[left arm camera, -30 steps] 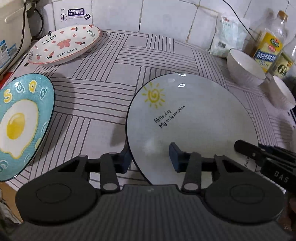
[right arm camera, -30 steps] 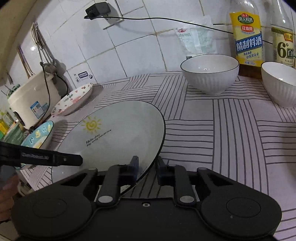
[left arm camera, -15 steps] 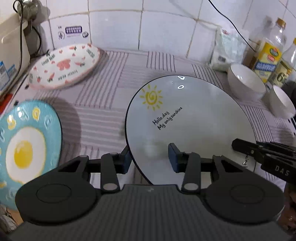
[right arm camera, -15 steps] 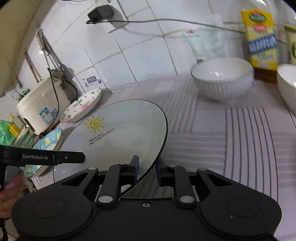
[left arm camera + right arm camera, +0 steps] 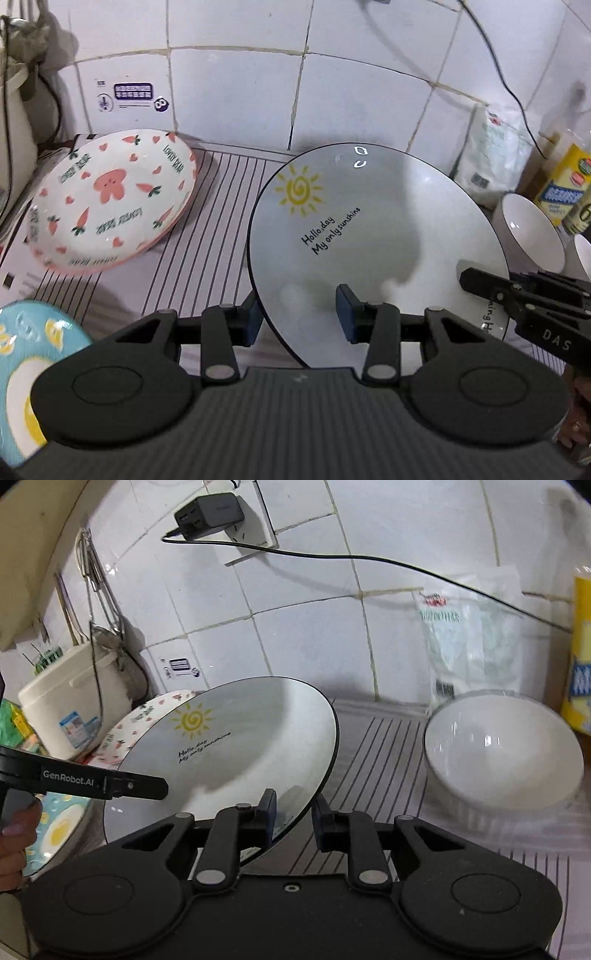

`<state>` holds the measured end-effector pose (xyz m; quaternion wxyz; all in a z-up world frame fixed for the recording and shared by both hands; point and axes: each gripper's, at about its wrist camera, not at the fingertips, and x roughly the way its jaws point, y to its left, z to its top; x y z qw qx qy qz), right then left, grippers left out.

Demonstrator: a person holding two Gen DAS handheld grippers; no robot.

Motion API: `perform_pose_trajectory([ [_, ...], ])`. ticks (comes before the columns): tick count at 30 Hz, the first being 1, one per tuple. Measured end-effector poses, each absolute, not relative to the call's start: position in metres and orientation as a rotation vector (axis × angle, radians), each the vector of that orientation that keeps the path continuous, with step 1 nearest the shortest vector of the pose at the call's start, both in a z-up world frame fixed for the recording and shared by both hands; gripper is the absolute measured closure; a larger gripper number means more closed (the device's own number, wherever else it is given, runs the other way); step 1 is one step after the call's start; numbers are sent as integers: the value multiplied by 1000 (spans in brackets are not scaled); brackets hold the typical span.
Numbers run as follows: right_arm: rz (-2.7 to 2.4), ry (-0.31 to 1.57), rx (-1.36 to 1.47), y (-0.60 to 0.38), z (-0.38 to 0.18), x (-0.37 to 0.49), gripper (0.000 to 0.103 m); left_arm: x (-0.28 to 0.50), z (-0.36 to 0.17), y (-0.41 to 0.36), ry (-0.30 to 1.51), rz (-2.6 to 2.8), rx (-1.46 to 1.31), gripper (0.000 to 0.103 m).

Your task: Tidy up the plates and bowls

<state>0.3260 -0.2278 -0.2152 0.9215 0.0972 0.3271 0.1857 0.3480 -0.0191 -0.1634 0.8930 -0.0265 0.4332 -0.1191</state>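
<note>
A white plate with a black rim and a yellow sun [image 5: 369, 229] is lifted off the striped counter and tilted. My left gripper [image 5: 299, 317] straddles its near left rim. My right gripper [image 5: 293, 814] straddles its right rim, with the plate [image 5: 236, 746] filling the left of that view. A pink carrot-pattern plate [image 5: 110, 199] rests at the back left, also showing in the right wrist view [image 5: 147, 716]. A blue fried-egg plate [image 5: 26, 369] lies at the near left. A white bowl [image 5: 502, 749] stands to the right, seen in the left wrist view [image 5: 532, 236] too.
A rice cooker [image 5: 74, 709] stands at the far left by the tiled wall. A white bag [image 5: 472, 638] and oil bottles [image 5: 561, 184] stand at the back right. A second bowl's edge [image 5: 583, 254] shows at the far right. A charger cable [image 5: 332, 557] runs across the wall.
Both grippers have raised the sun plate off the counter and carried it toward the back wall, closer to the carrot plate. The grip on both rims is unchanged.
</note>
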Motion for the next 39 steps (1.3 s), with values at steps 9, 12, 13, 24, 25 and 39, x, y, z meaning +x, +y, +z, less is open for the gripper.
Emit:
perform_pose_trajectory([
  [9,320,696,154,-219,-225,357,75,382,-183,-21,942,-269,-49,63],
  [12,299,714,148,-215,-232,359,74,385,-191,-22,962,-263,-40,63],
  [13,290,718,140,-212,-235,360,73,385,-193,-23,966,-259,-37,63],
  [24,260,685,78,-201,-222,338,43,367,-180,-26,962,-222,-20,42],
  [25,264,667,91,-202,-216,333,36,363,-177,-25,959,-227,-24,39],
  [39,405,655,168,-185,-152,274,12,287,-121,-1,929,-259,33,26],
])
